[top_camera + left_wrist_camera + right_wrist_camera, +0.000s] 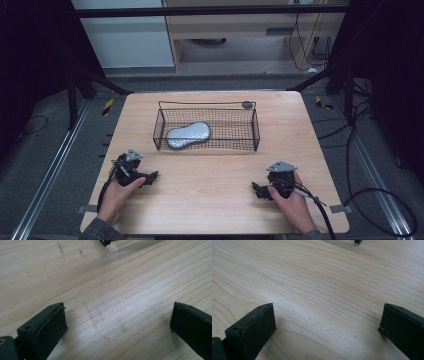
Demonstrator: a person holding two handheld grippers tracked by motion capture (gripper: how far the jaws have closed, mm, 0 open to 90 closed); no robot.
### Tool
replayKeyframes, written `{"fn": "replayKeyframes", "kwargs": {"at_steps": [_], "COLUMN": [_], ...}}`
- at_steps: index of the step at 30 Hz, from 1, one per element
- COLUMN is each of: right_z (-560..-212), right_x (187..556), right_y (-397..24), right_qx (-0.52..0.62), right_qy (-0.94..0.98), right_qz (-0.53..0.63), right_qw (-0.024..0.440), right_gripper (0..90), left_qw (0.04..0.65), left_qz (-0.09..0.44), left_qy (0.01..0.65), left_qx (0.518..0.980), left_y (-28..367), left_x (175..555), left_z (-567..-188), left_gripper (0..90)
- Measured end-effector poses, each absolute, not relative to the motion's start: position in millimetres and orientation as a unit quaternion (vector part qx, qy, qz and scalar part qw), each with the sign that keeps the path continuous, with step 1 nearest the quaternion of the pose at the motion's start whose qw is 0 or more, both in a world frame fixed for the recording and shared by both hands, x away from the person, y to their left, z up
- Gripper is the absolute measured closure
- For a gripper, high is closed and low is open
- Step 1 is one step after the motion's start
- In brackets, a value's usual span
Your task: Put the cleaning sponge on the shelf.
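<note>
While both hands rest low on the near half of the table, the scene reads as follows.

Table (215, 200): pale wood-grain top, seen from above in the high view; bare wood lies between the two grippers.
Wire basket (256, 131): black mesh, rectangular, standing on the far middle of the table, well apart from both grippers; a small dark round piece sits on its far right rim.
Silver pouch (188, 135): a shiny, peanut-shaped item lying flat inside the basket, in its left half, near the front wall.
Left gripper (151, 176): held in the person's left hand (125, 187) at the near left of the table, in front of the basket's left corner, pointing toward the table's middle. In the left gripper view (117, 320) its two black jaws stand wide apart, with only wood grain between them; nothing is gripped. A corner of the basket shows at the top edge of that view.
Right gripper (257, 190): held in the person's right hand (290, 200) at the near right of the table, pointing toward the middle. In the right gripper view (327, 320) the jaws are spread wide over bare wood, holding nothing.
Cables: a black lead trails from each gripper toward the near edge.
</note>
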State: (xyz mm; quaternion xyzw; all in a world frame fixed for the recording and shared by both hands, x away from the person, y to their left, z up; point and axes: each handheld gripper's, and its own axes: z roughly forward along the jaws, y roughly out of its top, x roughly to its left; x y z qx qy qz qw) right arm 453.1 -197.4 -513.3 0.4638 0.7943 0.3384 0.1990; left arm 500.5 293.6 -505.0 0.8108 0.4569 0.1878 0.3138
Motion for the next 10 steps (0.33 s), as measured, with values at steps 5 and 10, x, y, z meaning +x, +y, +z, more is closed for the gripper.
{"fn": "replayKeyframes", "kwargs": {"at_steps": [5,10], "right_z": [-513.4,-513.3], "right_x": [453.2,453.4], "right_y": [-197.4,-197.2], "right_qx": [0.464,0.465], "right_qy": [0.794,0.794], "right_qz": [0.338,0.337], "right_qw": [0.2,0.2], "right_gripper": [0.4,0.3], "left_qw": [0.33,0.33], "left_qz": [0.199,0.199], "left_qy": [0.455,0.455], "left_qx": [0.803,0.803], "left_y": [294.9,295.0], "left_x": [499.4,499.5], "left_z": [-508.5,-508.4], "left_gripper": [0.0,0.0]}}
